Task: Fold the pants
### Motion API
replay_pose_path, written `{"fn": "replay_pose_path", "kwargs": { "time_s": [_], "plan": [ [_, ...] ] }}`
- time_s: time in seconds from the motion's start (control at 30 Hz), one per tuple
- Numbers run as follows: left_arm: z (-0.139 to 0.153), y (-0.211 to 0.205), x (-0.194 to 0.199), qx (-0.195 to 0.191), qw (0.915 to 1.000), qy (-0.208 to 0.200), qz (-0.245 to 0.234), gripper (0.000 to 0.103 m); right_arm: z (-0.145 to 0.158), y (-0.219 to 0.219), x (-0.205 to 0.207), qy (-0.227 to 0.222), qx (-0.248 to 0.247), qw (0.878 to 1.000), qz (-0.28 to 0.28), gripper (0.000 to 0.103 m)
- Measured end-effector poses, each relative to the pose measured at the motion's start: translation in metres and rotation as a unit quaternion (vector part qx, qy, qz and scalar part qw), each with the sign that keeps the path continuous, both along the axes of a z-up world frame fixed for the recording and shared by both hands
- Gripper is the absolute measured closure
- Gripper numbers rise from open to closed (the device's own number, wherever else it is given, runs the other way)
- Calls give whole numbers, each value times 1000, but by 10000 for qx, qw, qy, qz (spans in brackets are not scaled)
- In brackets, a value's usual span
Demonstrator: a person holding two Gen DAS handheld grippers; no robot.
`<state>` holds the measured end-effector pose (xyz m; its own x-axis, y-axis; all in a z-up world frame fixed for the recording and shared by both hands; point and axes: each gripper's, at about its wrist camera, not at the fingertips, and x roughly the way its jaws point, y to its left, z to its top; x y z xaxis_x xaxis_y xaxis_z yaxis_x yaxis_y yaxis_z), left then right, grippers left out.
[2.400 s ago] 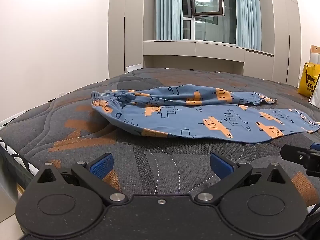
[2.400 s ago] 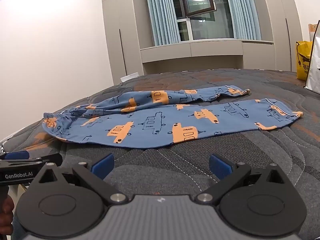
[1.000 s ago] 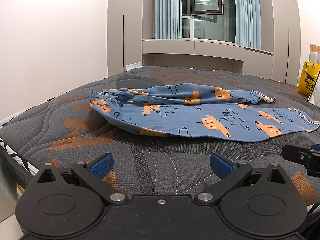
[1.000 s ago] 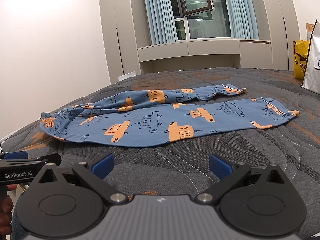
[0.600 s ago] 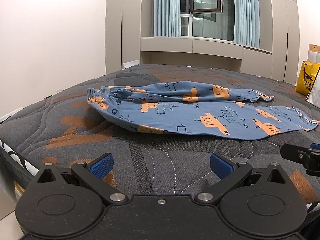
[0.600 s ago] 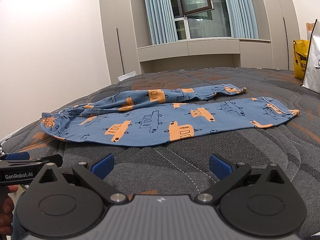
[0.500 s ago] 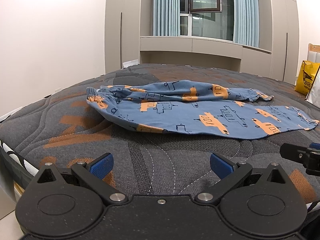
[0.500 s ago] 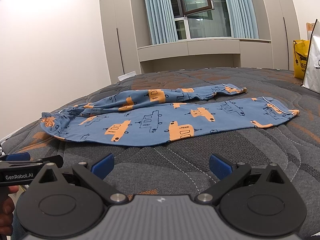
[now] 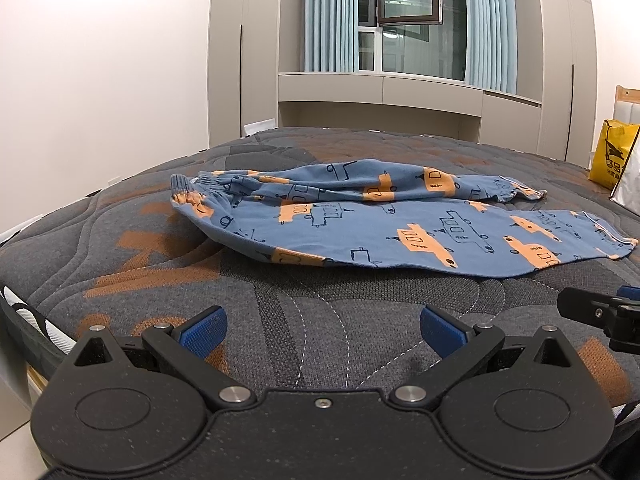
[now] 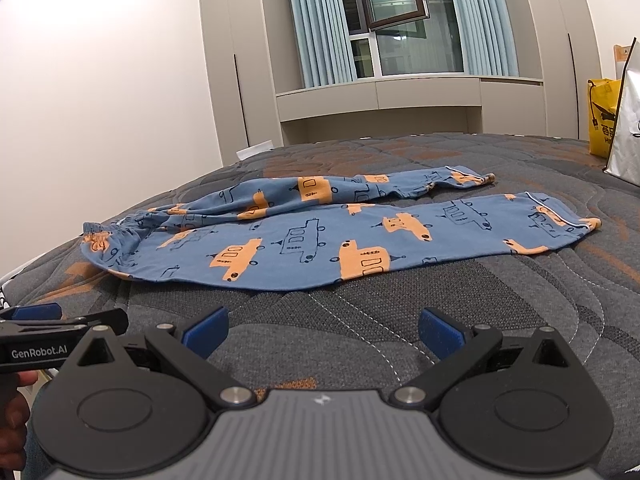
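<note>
Blue pants with orange vehicle prints (image 9: pixel 400 224) lie spread on the grey quilted mattress (image 9: pixel 280 312), waistband at the left, both legs running right; the far leg is bunched. They also show in the right wrist view (image 10: pixel 320 240). My left gripper (image 9: pixel 322 330) is open and empty, low over the mattress short of the pants' near edge. My right gripper (image 10: pixel 322 330) is open and empty too, short of the near leg. The right gripper's tip shows at the right of the left view (image 9: pixel 592 312); the left gripper shows at the left of the right view (image 10: pixel 60 340).
A yellow bag (image 9: pixel 610 156) and a silver bag (image 10: pixel 628 120) stand at the far right of the bed. The mattress's left edge (image 9: pixel 24 312) drops to the floor. A white wall, cabinets, window and curtains (image 9: pixel 404 16) lie beyond.
Both grippers have drifted slightly, so the pants sit a little lower and closer in the left view. The pants have not moved and both grippers have stayed open.
</note>
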<state>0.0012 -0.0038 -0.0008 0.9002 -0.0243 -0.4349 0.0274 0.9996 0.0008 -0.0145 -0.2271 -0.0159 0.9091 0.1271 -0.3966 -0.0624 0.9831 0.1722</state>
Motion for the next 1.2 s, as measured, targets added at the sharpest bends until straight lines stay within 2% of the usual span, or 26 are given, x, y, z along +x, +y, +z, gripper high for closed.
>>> {"fn": "replay_pose_path", "kwargs": {
  "time_s": [0.63,0.73,0.83,0.9,1.0,1.1,1.2],
  "plan": [
    [0,3,12,-50,9996,260,103,0,-2,1,1,10,29,10000,-50,0],
    [8,6,16,-95,9998,112,95,0,0,-1,5,19,26,10000,-18,0],
    [23,14,22,-170,9991,-238,310,0,7,-2,12,10,24,10000,25,0],
    [31,21,29,-331,9967,-481,566,0,12,-3,20,16,76,10000,32,0],
    [37,33,38,-808,9912,-696,780,0,20,-3,33,73,120,9999,66,0],
    [39,39,45,-1145,9865,-767,881,0,25,-2,43,93,129,9998,113,0],
    [35,38,49,-1281,9854,-739,845,1,27,-1,51,60,112,9998,141,0]
  ]
}}
